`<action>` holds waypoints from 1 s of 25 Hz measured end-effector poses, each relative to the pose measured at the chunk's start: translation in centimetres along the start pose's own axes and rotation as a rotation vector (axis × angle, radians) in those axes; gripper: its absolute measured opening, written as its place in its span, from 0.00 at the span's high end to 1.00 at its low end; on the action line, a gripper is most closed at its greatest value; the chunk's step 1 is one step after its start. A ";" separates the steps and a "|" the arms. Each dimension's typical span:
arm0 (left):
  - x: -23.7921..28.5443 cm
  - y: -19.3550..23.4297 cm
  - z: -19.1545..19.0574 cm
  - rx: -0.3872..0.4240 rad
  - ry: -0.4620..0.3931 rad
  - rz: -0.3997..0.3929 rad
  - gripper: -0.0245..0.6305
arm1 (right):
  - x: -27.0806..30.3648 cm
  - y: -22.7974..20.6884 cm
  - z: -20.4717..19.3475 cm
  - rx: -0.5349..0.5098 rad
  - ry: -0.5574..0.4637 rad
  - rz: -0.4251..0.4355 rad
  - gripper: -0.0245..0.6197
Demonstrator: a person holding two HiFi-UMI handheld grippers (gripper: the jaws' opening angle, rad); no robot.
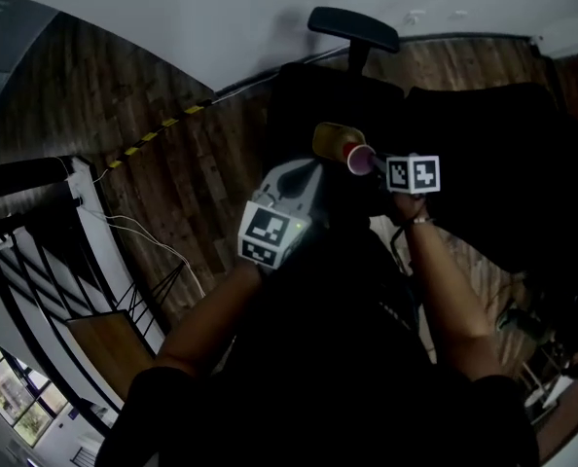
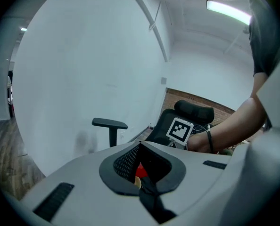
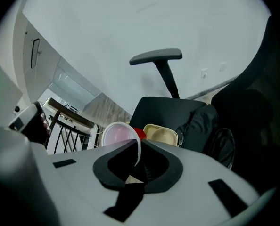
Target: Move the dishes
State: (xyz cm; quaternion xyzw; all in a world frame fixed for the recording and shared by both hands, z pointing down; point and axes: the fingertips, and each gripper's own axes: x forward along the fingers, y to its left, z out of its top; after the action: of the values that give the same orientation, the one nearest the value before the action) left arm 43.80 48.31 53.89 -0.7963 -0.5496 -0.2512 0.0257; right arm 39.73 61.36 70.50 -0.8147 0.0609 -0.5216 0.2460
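The person's dark-sleeved arms (image 1: 211,309) fill the near part of the head view, reaching forward and away over a wooden floor (image 1: 124,95). Beyond them stands a black office chair (image 1: 367,95), its padded armrest (image 1: 353,27) at the far side against the pale wall. A black railing (image 1: 36,261) runs down the near left. The left claw (image 2: 142,173), with its marker cube, is clenched on a beige dish (image 1: 330,140). In its own view only a tan sliver shows between the jaws, with a red piece (image 2: 141,170) just above it. The right claw (image 3: 137,161) is just to the right of it and grips the rim of a pink bowl (image 3: 119,134), whose thin edge runs down between the jaws. Seen from the right claw, the pink bowl, the red piece and the beige dish sit side by side, crowded together, all held in the air in front of the chair's seat.
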 end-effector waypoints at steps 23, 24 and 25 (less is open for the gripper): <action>-10.9 -5.5 0.1 -0.065 -0.134 0.371 0.97 | -4.4 10.7 -0.9 -0.408 0.083 0.179 0.91; -11.7 -6.2 -0.5 -0.074 -0.134 0.406 0.97 | -4.3 11.3 -1.3 -0.434 0.096 0.199 0.91; -12.5 -6.7 -1.1 -0.085 -0.135 0.445 0.97 | -3.9 11.9 -1.6 -0.462 0.111 0.221 0.91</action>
State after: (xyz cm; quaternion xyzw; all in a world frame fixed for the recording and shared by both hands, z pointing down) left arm 34.09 39.79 47.87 -0.9133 -0.3499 -0.2082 0.0101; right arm 38.43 51.89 62.29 -0.8076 0.2803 -0.5080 0.1053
